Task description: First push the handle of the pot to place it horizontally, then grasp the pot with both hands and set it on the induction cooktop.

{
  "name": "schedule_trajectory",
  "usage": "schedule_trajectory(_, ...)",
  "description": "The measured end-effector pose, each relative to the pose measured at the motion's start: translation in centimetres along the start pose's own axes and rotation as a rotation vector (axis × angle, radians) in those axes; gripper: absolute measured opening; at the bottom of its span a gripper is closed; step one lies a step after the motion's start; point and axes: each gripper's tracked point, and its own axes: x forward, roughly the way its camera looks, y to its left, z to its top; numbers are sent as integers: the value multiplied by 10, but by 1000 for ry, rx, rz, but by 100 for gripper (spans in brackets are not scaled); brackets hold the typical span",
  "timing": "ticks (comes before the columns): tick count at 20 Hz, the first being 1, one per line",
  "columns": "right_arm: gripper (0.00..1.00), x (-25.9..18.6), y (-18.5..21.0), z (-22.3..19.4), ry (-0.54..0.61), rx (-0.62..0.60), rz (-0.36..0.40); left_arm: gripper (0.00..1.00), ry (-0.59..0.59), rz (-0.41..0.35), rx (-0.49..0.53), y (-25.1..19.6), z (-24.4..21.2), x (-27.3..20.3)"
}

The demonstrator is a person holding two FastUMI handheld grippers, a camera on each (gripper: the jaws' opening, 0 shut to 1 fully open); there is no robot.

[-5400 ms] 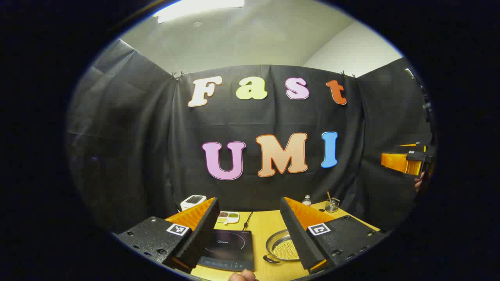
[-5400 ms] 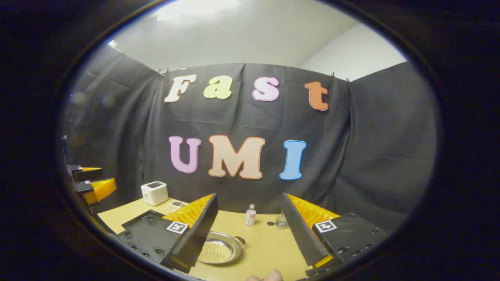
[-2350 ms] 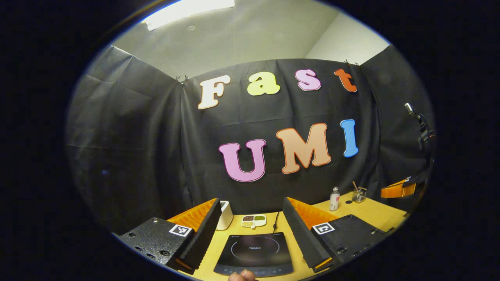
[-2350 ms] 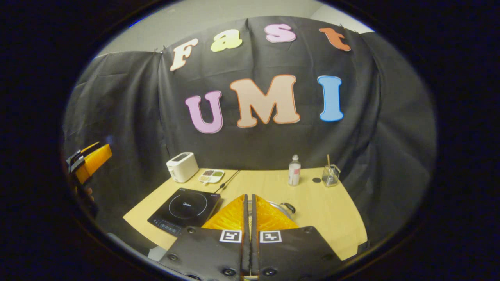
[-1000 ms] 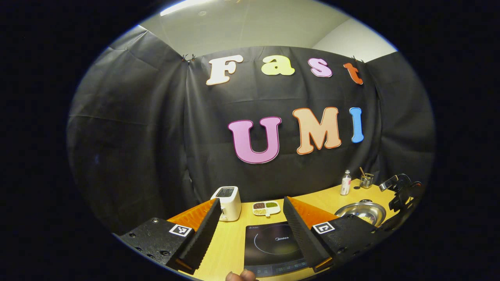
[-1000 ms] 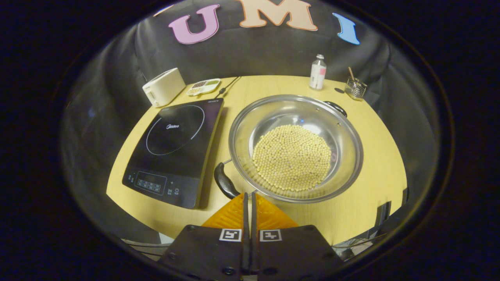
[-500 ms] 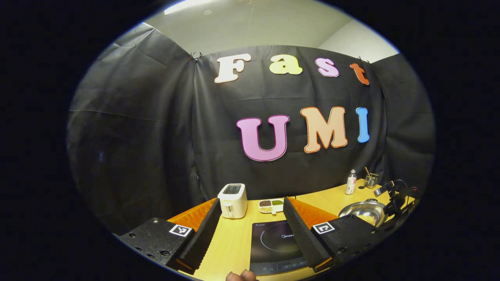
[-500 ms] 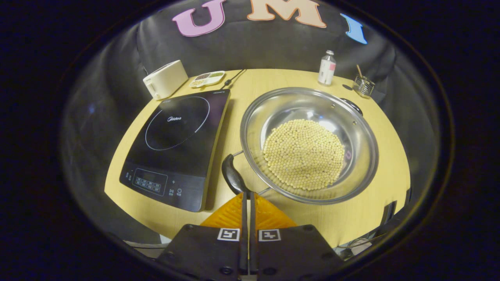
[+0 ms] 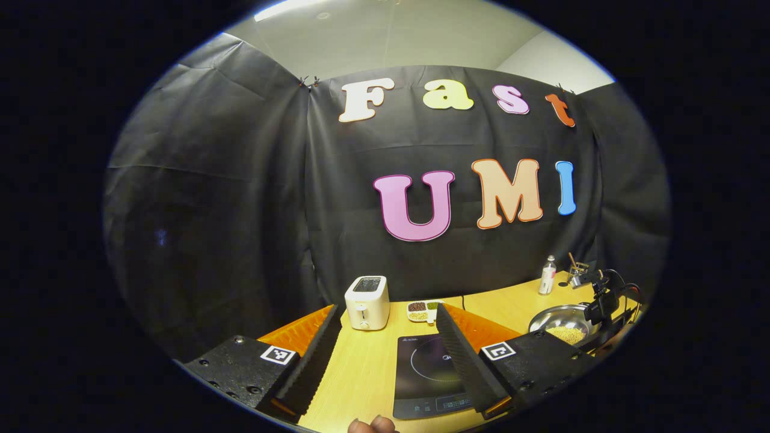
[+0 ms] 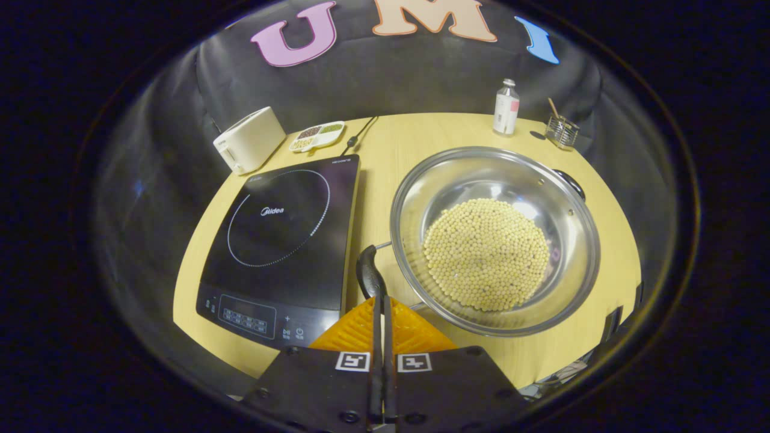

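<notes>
One hard shove from the closed, empty right gripper on the pot handle could spill beans toward the cooktop.

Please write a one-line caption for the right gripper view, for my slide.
Closed right claw meets the near handle of the bean-filled pot beside the cooktop.

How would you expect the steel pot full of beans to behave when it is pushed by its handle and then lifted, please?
The steel pot looks rigid, so a push on its black handle should probably turn it as one piece on the smooth wooden table. The soybeans lie loose, so any tilt would likely shift them. It probably feels fairly heavy, so lifting by both handles suits it.
</notes>
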Motion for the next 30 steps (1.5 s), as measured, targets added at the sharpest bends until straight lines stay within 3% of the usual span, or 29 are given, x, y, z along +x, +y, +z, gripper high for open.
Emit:
schedule_trajectory(8, 3, 22, 19, 15, 3, 19, 0, 96, 21, 36, 6, 16, -7, -9)
schedule_trajectory(16, 2, 15, 12, 18, 1, -1, -12, 96, 21, 32, 7, 15, -6, -12)
schedule_trajectory(24, 2, -21, -28, 35, -83, -26, -48, 96, 17, -66, -15, -27, -2, 1)
schedule_trajectory(26, 3, -32, -47, 40, -108, -38, -78, 100, 22, -106, -21, -44, -2, 4)
schedule_trajectory(30, 3, -52, -92, 54, -169, -78, -167, 96, 67, -191, -31, -88, -13, 11)
